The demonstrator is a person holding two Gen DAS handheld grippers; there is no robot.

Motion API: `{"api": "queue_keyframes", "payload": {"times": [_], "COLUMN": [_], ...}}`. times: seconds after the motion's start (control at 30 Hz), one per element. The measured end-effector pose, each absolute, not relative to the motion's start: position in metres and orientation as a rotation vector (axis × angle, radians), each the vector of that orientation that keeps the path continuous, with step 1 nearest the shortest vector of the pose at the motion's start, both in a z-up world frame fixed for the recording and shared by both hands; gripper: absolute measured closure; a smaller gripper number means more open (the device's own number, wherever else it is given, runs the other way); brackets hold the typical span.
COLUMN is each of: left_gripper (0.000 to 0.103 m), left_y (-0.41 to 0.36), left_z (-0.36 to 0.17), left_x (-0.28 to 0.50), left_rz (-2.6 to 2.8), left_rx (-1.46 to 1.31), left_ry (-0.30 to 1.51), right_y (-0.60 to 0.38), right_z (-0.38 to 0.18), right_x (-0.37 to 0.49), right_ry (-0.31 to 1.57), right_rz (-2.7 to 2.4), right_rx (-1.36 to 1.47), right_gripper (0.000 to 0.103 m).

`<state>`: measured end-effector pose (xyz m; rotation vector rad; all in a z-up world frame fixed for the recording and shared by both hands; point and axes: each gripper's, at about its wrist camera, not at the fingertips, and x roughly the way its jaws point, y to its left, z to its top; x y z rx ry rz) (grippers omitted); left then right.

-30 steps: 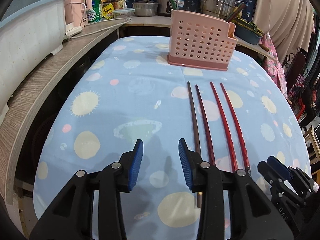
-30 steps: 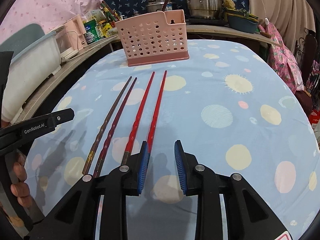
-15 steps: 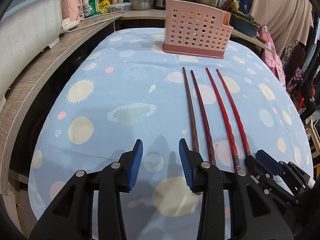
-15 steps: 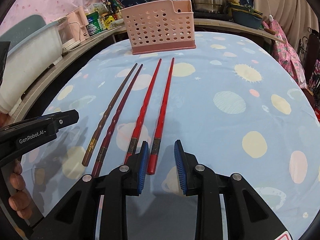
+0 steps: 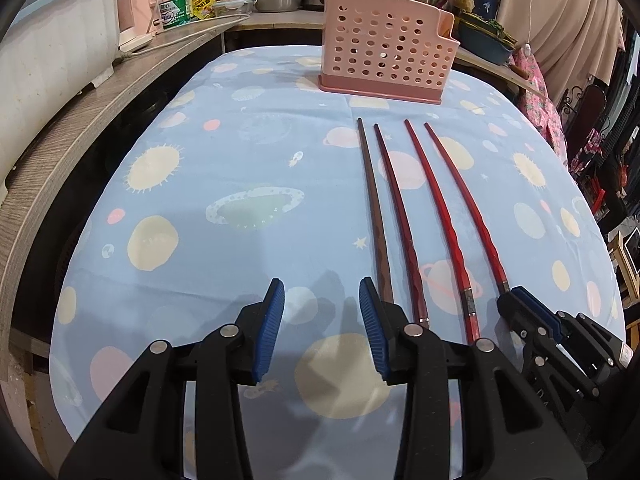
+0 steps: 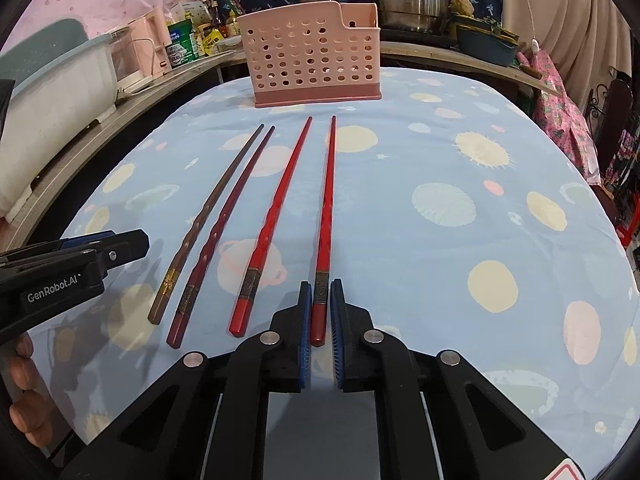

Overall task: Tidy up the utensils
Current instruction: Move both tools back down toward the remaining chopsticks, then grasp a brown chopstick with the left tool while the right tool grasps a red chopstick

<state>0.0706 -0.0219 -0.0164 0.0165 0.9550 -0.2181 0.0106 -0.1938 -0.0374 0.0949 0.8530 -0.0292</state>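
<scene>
Four long chopsticks lie side by side on the blue planet-print tablecloth (image 6: 460, 240): a brown one (image 6: 208, 208), a dark red one (image 6: 228, 216) and two bright red ones (image 6: 276, 212). My right gripper (image 6: 320, 312) is closing, and its blue pads sit against the thick end of the rightmost red chopstick (image 6: 326, 200), which still rests on the cloth. My left gripper (image 5: 320, 320) stands open over bare cloth, and the brown chopstick (image 5: 374, 208) runs just right of its right finger. A pink perforated utensil basket (image 6: 316, 64) stands upright at the far end.
A white tub (image 5: 48, 56) sits on the wooden counter (image 5: 80, 128) along the left. Pots, bottles and a bowl crowd the back shelf (image 6: 408, 0). The table's right edge drops off toward pink fabric (image 6: 560, 120). A person's fingers (image 6: 24, 420) hold the left gripper.
The right gripper's jaws have drawn together around the thick end of the rightmost red chopstick. The left gripper keeps the same gap and place.
</scene>
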Motion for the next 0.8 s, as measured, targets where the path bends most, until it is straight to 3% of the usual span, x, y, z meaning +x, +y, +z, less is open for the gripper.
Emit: {"api": "queue_keyframes", "payload": {"times": [0.4,0.8], "left_gripper": [0.055,0.055], "left_y": [-0.028,-0.041], "left_z": [-0.019,-0.028], "left_x": [0.061,0.054], "left_rz": [-0.245,-0.274], "left_rx": [0.024,0.051], "left_ry": [0.962,0.989], "right_y": [-0.208,-0.215], "right_z": [-0.037,-0.037], "right_x": [-0.003,-0.008], "right_ry": [0.848,0.847], "right_rz": [-0.054,-0.055], "right_rx": [0.14,0.169], "right_gripper": [0.096,0.096]}}
